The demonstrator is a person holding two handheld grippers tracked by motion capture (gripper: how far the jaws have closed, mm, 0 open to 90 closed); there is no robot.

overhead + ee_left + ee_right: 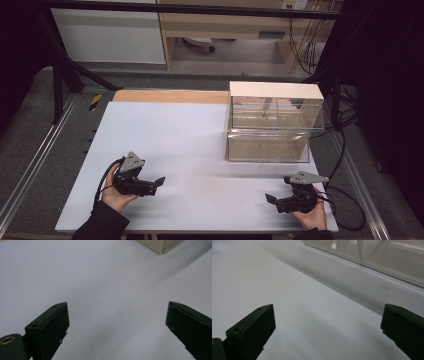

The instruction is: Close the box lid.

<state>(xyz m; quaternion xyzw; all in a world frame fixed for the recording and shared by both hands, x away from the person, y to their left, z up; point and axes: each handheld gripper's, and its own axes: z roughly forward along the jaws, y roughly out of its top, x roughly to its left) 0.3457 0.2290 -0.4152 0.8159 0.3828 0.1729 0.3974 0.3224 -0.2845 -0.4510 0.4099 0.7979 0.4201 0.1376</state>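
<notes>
Left gripper [159, 181]: held low over the near-left of the white table [200, 145], pointed toward the middle. Jaws stand wide apart in the left gripper view [117, 322], nothing between them, bare table surface beyond.
Left hand [117, 196]: wrapped under the gripper body, cable looped off to the left.
Table centre: bare white surface between the two grippers, which are kept well apart from each other.
Clear box [272, 122]: the nearest thing to be worked on. It is seen at the far right of the table, two stacked transparent tiers under a white lid [275, 90], upright. Its near corner is caught at the top of the left gripper view [160, 246]. Contents cannot be told through the glare.
Right gripper [270, 198]: held low at the near-right, just in front of the box. Jaws stand wide apart in the right gripper view [328, 322], nothing held; the box's lower wall [387, 262] is seen close ahead.
Right hand [312, 212]: under the gripper body, at the table's near edge.
Step judged: rest pose, approach to the box not yet begun.
Advice: box to be approached squarely by the nearer right gripper. Jaws to be kept spread until a wall or lid edge lies between the pads. Thin clear walls are likely slick, so a slow closing is advised. Left gripper to be brought across as a brace against sliding.
</notes>
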